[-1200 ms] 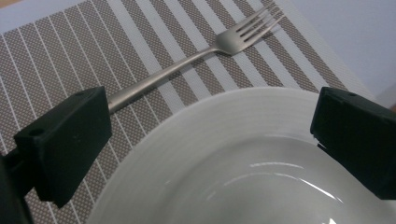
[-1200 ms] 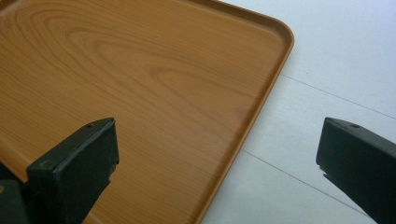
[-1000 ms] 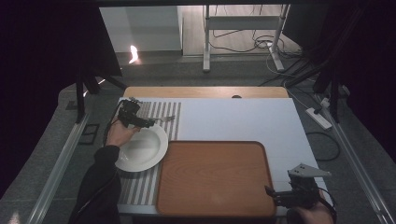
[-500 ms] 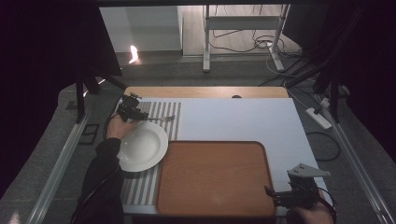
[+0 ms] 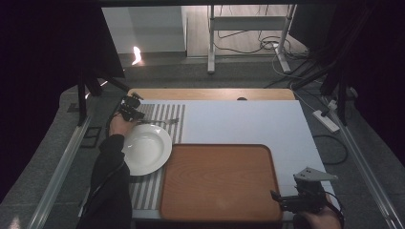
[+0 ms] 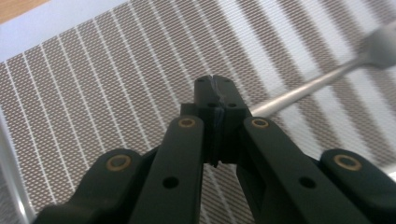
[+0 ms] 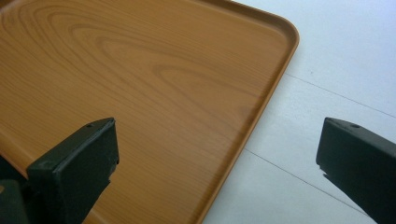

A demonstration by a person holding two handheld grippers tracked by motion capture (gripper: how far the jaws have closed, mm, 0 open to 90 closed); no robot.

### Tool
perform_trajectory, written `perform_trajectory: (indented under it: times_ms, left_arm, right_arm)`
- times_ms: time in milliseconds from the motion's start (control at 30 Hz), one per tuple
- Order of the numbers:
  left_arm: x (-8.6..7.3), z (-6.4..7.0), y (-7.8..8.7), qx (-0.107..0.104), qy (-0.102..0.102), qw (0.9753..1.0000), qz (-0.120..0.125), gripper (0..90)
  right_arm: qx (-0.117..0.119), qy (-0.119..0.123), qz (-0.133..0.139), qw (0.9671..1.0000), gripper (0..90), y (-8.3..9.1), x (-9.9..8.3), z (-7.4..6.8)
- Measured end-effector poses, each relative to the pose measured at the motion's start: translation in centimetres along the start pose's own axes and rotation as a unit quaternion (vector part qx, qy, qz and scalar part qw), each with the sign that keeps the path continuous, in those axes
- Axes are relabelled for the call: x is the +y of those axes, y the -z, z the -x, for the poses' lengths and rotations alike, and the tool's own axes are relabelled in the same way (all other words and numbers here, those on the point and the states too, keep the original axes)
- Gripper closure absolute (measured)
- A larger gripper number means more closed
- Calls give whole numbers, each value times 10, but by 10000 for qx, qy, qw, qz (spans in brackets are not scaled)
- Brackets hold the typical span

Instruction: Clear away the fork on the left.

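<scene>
Left gripper [image 6: 215, 88] clenched on thin silver metal fork's [image 6: 327, 74] handle end | fork stretched toward 2 o'clock over striped woven placemat [image 6: 93, 93] | right gripper [image 7: 217, 154] released

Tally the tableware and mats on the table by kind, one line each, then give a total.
Round white deep plate: 1
Silver metal fork, its handle clamped in the left gripper: 1
Brown-and-white striped woven placemat: 1
Rectangular wooden tray, near the open right gripper: 1
Total: 4
</scene>
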State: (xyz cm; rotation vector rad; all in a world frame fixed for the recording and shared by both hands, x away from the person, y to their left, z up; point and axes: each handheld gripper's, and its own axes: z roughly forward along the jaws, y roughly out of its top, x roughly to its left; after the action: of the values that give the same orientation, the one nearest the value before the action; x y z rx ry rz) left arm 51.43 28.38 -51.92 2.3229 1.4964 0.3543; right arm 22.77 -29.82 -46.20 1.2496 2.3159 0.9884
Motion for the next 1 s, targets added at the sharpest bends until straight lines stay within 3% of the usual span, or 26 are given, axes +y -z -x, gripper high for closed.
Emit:
perform_trajectory:
  times_ms: [100,200,467,733,1000]
  left_arm:
    - [0,-2,-6,91,18,9999,-144,893]
    - [0,-3,-6,11,75,9999,-125,893]
    - [-13,-2,4,-418,0,9984,-383,893]
    - [-19,0,10,-685,-181,9954,-640,894]
    - [-18,0,10,-667,-250,9951,-680,893]
  right_arm:
    - [7,-3,-4,10000,0,0,0,0]
    - [7,0,-9,10000,0,0,0,0]
    - [-2,44,-41,10000,0,0,0,0]
    - [-13,87,-71,9999,0,-1,1,-2]
    - [1,93,-78,9999,0,-1,1,-1]
